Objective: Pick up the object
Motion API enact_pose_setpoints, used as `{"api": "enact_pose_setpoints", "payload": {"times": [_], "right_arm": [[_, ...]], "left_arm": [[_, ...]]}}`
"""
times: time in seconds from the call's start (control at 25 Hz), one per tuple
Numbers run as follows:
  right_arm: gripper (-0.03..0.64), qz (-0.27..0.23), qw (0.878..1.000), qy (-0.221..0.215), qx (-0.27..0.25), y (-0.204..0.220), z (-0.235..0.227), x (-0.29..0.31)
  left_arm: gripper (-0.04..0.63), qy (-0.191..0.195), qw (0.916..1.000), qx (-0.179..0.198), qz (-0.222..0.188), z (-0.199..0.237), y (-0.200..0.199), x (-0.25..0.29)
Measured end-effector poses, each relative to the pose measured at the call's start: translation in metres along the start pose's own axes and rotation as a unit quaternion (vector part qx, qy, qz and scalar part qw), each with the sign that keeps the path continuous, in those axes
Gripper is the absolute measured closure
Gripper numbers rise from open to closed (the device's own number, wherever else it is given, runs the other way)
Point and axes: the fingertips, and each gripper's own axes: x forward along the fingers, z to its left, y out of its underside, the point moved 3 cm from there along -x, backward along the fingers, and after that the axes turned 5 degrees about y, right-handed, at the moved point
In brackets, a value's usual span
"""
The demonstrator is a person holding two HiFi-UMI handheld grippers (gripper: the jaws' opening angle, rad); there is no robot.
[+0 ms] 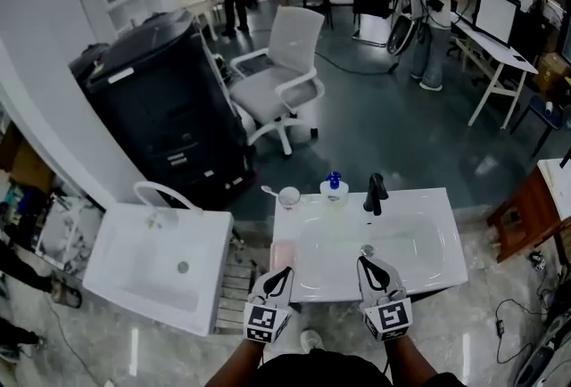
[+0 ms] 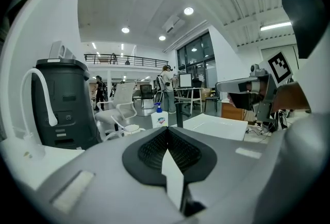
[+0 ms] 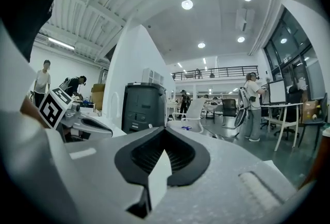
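A white washbasin (image 1: pixel 428 251) stands in front of me. On its back rim are a soap bottle with a blue pump (image 1: pixel 334 189), a white cup (image 1: pixel 288 196) with a utensil in it, and a black faucet (image 1: pixel 376 193). My left gripper (image 1: pixel 283 275) hovers over the basin's near left corner, shut and holding nothing. My right gripper (image 1: pixel 369 266) hovers over the near middle, also shut and holding nothing. The left gripper view looks past the shut jaws (image 2: pixel 166 131) to the soap bottle (image 2: pixel 159 117) and the cup (image 2: pixel 131 128). In the right gripper view the jaws (image 3: pixel 165 131) meet with nothing between them.
A second white basin (image 1: pixel 134 287) with a curved white faucet sits to the left. Behind it is a tall black cabinet (image 1: pixel 169 109), then a white office chair (image 1: pixel 277 78). A wooden cabinet (image 1: pixel 526 216) stands at the right. People stand at desks far back.
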Motion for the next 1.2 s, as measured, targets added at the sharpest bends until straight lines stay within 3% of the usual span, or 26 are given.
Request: {"api": "enact_pose_setpoints", "payload": {"times": [0.52,0.88,1.0,1.2], "right_arm": [[0.614,0.013,1.0,-0.024,0.002,0.009,-0.003,0.041],[0.614,0.042,0.996,-0.084,0.004,0.022,-0.006,0.055],[0.614,0.049,0.994,-0.102,0.005,0.028,-0.007,0.054],[0.614,0.068,0.989,-0.128,0.004,0.042,-0.012,0.054]], "left_arm": [[0.577,-0.036,0.9987,-0.025,0.026,0.023,0.021,0.011],[0.574,-0.11,0.9901,-0.064,0.059,0.029,0.05,0.013],[0.535,-0.132,0.9862,-0.071,0.07,0.028,0.062,0.013],[0.405,-0.155,0.9765,-0.107,0.105,0.025,0.086,0.02]]}}
